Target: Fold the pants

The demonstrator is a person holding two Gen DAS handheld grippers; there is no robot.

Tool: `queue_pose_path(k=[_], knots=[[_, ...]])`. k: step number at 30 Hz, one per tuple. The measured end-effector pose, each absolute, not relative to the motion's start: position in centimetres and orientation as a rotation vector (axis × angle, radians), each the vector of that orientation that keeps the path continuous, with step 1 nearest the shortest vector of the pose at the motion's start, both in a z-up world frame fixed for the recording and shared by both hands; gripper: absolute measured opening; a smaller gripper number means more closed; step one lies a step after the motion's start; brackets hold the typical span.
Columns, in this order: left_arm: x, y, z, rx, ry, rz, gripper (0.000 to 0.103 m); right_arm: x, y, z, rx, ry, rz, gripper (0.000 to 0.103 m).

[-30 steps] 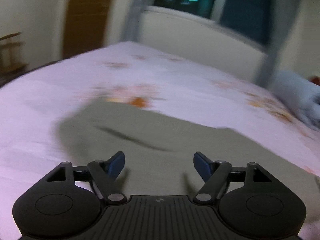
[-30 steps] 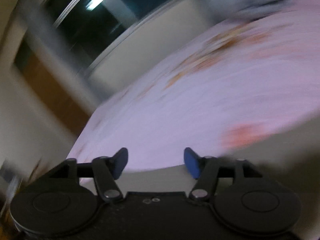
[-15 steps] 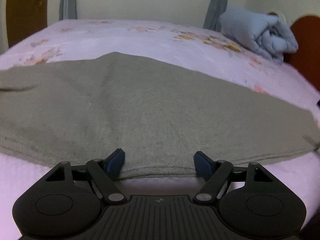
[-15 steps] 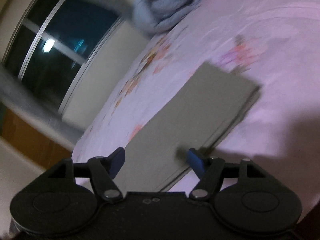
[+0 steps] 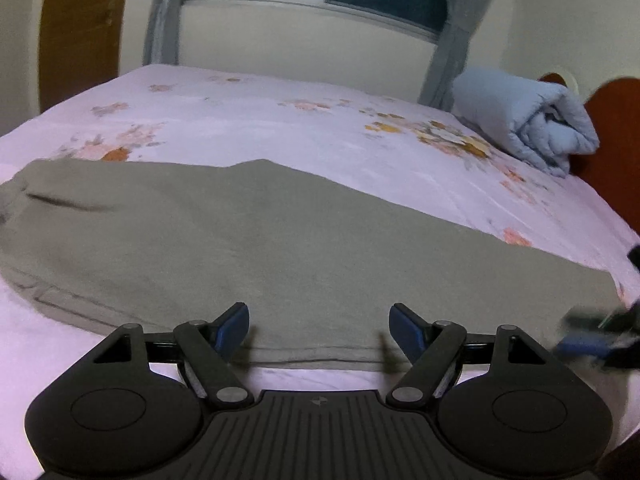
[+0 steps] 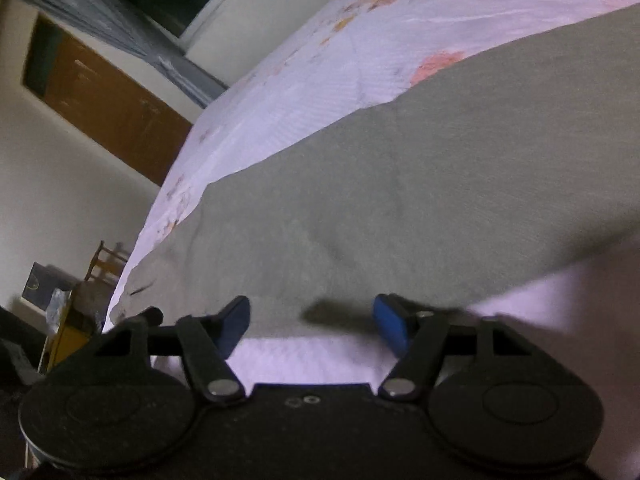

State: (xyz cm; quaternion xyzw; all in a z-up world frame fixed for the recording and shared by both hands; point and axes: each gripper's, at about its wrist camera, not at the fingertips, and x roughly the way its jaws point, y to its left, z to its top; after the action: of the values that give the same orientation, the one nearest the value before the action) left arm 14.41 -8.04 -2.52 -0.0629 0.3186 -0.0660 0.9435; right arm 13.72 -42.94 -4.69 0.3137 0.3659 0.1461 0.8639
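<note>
Grey-green pants (image 5: 280, 240) lie flat along the near side of a pink flowered bed (image 5: 320, 120), waist end at the left. My left gripper (image 5: 319, 326) is open and empty, hovering just over the pants' near folded edge around mid-length. My right gripper (image 6: 311, 322) is open and empty at the near edge of the same pants (image 6: 400, 200), tilted and looking along them towards the waist. The right gripper also shows blurred at the right edge of the left wrist view (image 5: 600, 340).
A rolled light-blue duvet (image 5: 524, 120) lies at the far right by a dark red headboard (image 5: 612, 152). Window, grey curtains and a brown door (image 5: 80, 28) stand behind the bed. A chair and clutter (image 6: 80, 280) stand beyond the bed's left end.
Both grippers have swung about and steadied over the pants' near edge. The left has pulled back a little; the right has come down close to the cloth. Both stay open.
</note>
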Motion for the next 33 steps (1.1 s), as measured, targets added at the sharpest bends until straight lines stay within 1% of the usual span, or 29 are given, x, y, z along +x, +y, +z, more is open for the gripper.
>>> queue_pose_path(k=[2,4,6,8,10,11,13,15,16,17,19,22,24,26,28,30,33], knots=[[14.5,-9.5,-2.8,-0.11,0.644,-0.138,0.077,11.8,-45.6,-3.2,0.663,0.665,0.2,0.062],[14.7,-11.2,-3.0,-0.12,0.65,-0.147,0.077,9.6,-48.6,-2.2,0.677,0.569,0.037,0.072],[14.9,-13.3,-3.0,-0.14,0.658,-0.19,0.077,7.5,-51.5,-1.8,0.7,0.506,-0.094,0.073],[14.8,-16.1,-2.8,-0.097,0.642,-0.23,0.077,6.1,-53.7,-2.2,0.742,0.47,-0.18,0.074],[14.7,-18.7,-2.6,-0.066,0.615,-0.244,0.077,4.6,-55.9,-3.2,0.797,0.448,-0.25,0.071],[14.9,-20.0,-2.6,-0.062,0.621,-0.267,0.077,4.4,-57.1,-4.0,0.812,0.443,-0.272,0.071],[15.0,-22.7,-2.9,-0.025,0.635,-0.284,0.077,3.8,-57.9,-5.3,0.872,0.432,-0.293,0.065],[15.1,-24.7,-3.9,-0.011,0.67,-0.292,0.077,4.0,-58.4,-6.5,0.924,0.402,-0.288,0.062],[15.3,-25.3,-4.5,-0.008,0.703,-0.285,0.078,3.8,-58.5,-6.8,0.933,0.401,-0.299,0.062],[15.2,-26.1,-5.4,0.029,0.712,-0.263,0.083,3.9,-58.7,-7.1,0.946,0.395,-0.298,0.062],[14.3,-27.1,-6.0,0.072,0.675,-0.249,0.087,4.6,-59.2,-6.8,0.938,0.398,-0.294,0.062],[13.5,-27.1,-5.1,0.035,0.655,-0.226,0.087,4.9,-59.5,-6.4,0.919,0.397,-0.285,0.062],[13.3,-27.4,-5.5,0.069,0.661,-0.216,0.087,4.9,-59.8,-6.3,0.912,0.389,-0.293,0.062],[13.4,-27.4,-5.9,0.072,0.66,-0.21,0.089,4.9,-60.4,-6.9,0.935,0.394,-0.299,0.057],[13.3,-27.3,-5.9,0.075,0.66,-0.205,0.089,4.5,-61.1,-7.6,0.991,0.387,-0.306,0.049],[13.3,-27.4,-6.1,0.082,0.656,-0.204,0.089,4.5,-61.5,-7.9,1.014,0.383,-0.309,0.044],[13.8,-27.6,-6.1,0.083,0.657,-0.205,0.089,4.5,-62.6,-8.7,1.102,0.356,-0.306,0.043]])
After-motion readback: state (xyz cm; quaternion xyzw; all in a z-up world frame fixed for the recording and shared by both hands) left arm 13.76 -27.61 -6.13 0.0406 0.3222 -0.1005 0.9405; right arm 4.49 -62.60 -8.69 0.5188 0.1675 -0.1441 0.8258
